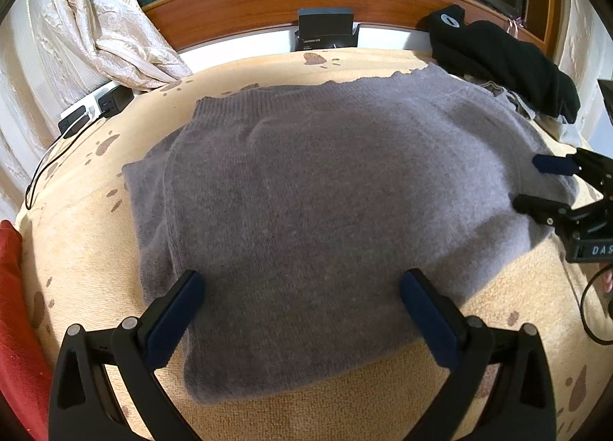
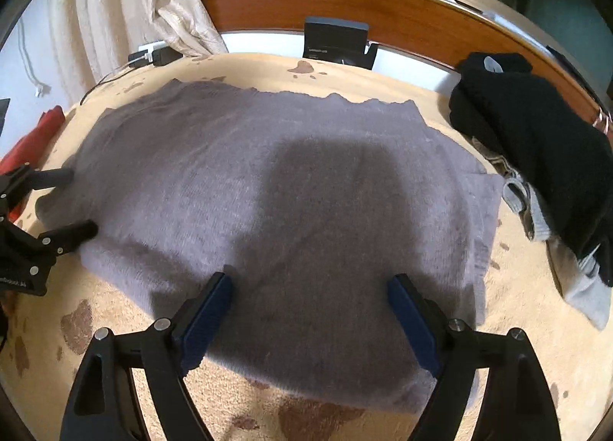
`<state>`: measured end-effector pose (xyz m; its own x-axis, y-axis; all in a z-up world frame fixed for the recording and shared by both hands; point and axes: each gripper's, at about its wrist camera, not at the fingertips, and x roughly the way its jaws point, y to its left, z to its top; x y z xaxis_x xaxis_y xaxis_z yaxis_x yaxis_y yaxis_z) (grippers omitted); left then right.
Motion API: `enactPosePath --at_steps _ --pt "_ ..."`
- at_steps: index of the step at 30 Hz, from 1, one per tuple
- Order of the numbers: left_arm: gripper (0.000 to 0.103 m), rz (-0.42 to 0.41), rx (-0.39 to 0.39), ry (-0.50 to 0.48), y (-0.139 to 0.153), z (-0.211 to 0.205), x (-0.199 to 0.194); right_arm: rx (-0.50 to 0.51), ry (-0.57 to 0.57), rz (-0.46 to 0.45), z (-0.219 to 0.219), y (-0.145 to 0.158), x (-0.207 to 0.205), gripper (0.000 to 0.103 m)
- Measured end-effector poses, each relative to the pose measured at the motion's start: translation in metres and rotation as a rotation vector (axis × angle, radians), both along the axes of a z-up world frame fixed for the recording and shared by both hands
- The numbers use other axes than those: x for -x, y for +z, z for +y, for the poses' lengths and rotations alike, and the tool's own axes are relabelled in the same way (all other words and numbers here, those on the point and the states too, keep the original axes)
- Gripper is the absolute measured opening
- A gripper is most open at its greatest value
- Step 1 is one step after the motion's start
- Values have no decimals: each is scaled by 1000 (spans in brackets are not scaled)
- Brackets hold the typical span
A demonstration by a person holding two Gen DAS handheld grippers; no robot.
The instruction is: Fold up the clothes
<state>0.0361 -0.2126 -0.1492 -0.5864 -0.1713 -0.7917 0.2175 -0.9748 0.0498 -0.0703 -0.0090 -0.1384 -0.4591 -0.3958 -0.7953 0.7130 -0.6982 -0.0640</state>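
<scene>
A grey knitted sweater [image 1: 306,180] [image 2: 268,192] lies flat and folded on a beige blanket with brown paw prints [image 1: 95,249] [image 2: 536,326]. My left gripper [image 1: 302,280] is open, its blue pads over the sweater's near edge with only flat fabric below them. My right gripper [image 2: 310,280] is open too and hovers over the near part of the sweater, casting a shadow on it. Each gripper shows in the other's view: the right gripper [image 1: 528,182] at the sweater's right edge, the left gripper [image 2: 82,200] at its left edge. Neither one holds any cloth.
A pile of black clothing [image 1: 505,58] [image 2: 536,146] with grey socks [image 2: 536,211] lies at the back right. A black box [image 1: 325,29] leans on the wooden headboard [image 1: 249,8]. A power strip with cables [image 1: 95,104] and a cream curtain [image 1: 95,20] are at the back left. A red cloth [image 1: 15,307] lies left.
</scene>
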Motion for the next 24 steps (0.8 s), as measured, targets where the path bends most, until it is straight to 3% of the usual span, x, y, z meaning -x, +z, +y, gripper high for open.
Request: enactPosePath --at_steps 5,10,11,17,22,24 --pt "103 6 -12 -1 1 -1 -1 6 -4 13 2 0 -1 89" --pt "103 72 -74 17 21 -5 -4 18 -1 1 4 0 -1 93" --pt "103 81 -79 19 26 -5 -2 19 3 -14 4 -1 0 103" --pt "103 107 -98 42 47 1 36 16 -1 -34 5 -4 -1 103" --pt "103 23 -169 100 6 -16 67 30 -2 -49 9 -4 -1 103" --pt "102 47 -88 70 2 -9 65 37 3 -57 12 -4 -1 103"
